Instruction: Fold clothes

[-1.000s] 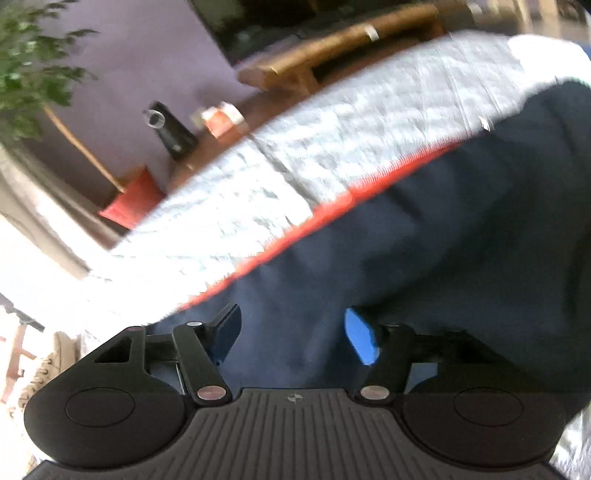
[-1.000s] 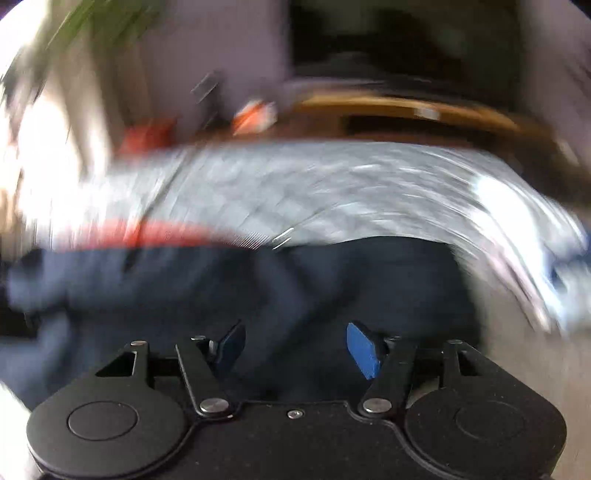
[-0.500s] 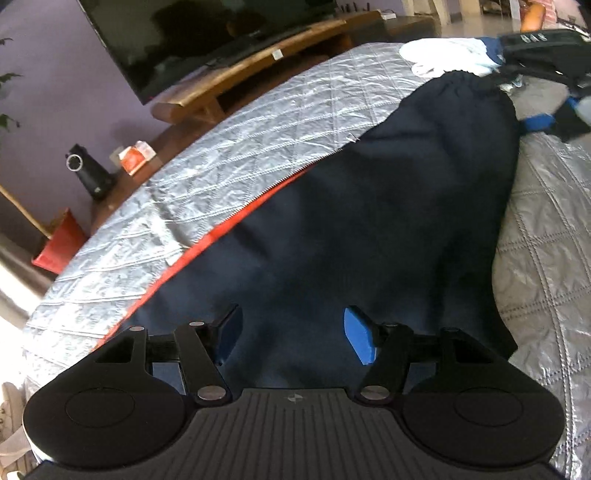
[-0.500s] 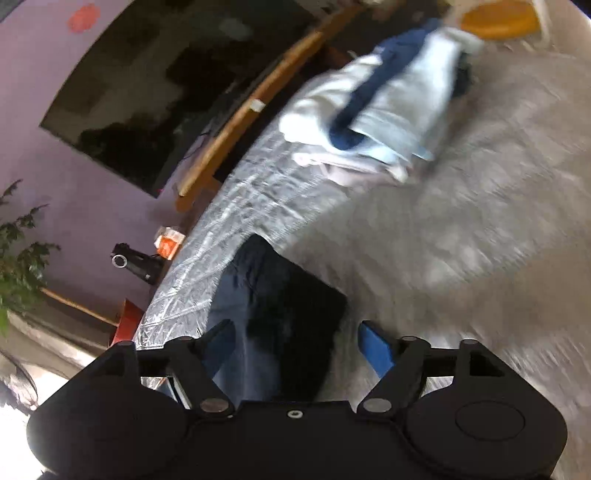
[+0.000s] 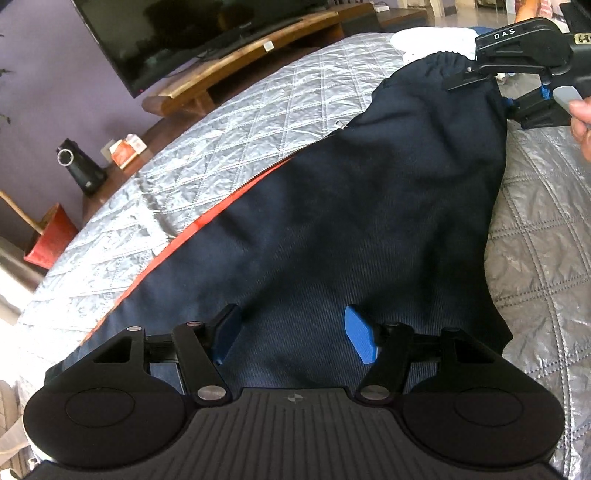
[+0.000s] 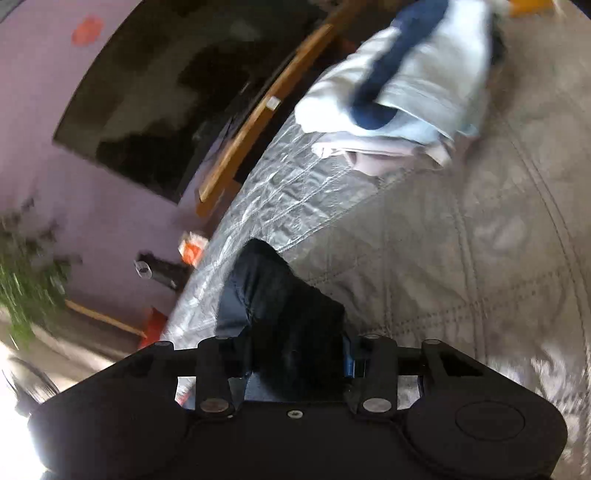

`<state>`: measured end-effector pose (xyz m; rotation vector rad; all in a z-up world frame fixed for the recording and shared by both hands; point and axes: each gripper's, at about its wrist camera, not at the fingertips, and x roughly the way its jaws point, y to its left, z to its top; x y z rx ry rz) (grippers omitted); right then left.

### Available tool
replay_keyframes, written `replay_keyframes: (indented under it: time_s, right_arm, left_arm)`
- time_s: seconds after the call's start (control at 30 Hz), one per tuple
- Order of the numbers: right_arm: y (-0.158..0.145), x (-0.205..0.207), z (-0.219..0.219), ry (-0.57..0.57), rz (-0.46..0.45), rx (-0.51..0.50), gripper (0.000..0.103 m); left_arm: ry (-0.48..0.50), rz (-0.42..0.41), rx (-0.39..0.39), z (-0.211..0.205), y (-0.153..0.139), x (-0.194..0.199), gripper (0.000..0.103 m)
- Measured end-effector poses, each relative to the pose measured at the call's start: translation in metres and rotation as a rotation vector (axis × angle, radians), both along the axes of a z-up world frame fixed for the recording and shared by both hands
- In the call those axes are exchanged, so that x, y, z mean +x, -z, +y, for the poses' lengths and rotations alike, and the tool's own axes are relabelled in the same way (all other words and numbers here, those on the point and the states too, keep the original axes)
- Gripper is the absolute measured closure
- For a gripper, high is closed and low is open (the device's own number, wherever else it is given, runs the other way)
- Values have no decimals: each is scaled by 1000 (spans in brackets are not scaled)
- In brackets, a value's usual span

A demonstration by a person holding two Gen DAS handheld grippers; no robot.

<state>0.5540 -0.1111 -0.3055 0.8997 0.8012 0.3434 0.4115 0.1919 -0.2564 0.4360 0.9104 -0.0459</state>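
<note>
A: Nearest, left wrist view. Left gripper [image 5: 291, 334] hangs over the wide near end of the navy garment [image 5: 332, 221], blue pads spread apart, cloth below the gap, nothing pinched.

B: And the garment's lie?

A: Flat on the quilted bed [image 5: 258, 122], long axis running from the near edge toward the far right corner, narrowing to a gathered end there. An orange stripe [image 5: 184, 240] follows its left side, with a zipper line higher up.

B: Right gripper?

A: Right gripper [image 6: 295, 354] has just been closing; its jaws are clamped on a bunched fold of the dark cloth at that gathered far end. In the left view it shows at the top right [image 5: 517, 62], with part of a hand [image 5: 581, 122] cut off by the frame.

B: Around it?

A: A pile of pale and blue clothes [image 6: 406, 85] sits on the bed beyond the gripped end, apart from it. Past the bed's far edge: wooden TV stand [image 5: 240, 70], dark television [image 5: 192, 33], a black cylinder-shaped object [image 5: 79, 170], a small orange-and-white box [image 5: 127, 149], a red thing [image 5: 51, 236] on the floor, a plant [image 6: 26, 284].

B: Hard to read?

A: Right view is motion-blurred; that gripper's left pad is hidden by cloth. The garment's near hem is covered by the left gripper body.
</note>
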Motion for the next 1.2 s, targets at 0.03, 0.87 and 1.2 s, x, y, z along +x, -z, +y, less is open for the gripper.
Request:
replay_keyframes:
  time_s: [0.03, 0.87, 1.2]
  right_arm:
    - [0, -1, 0, 3, -9, 5, 66]
    - [-137, -68, 166, -454, -610, -580, 83]
    - [-80, -139, 280, -752, -624, -720, 83]
  left_arm:
    - [1, 0, 1, -1, 0, 0, 34]
    - [-257, -114, -66, 93, -50, 3, 29]
    - [-415, -194, -77, 147, -77, -12, 28]
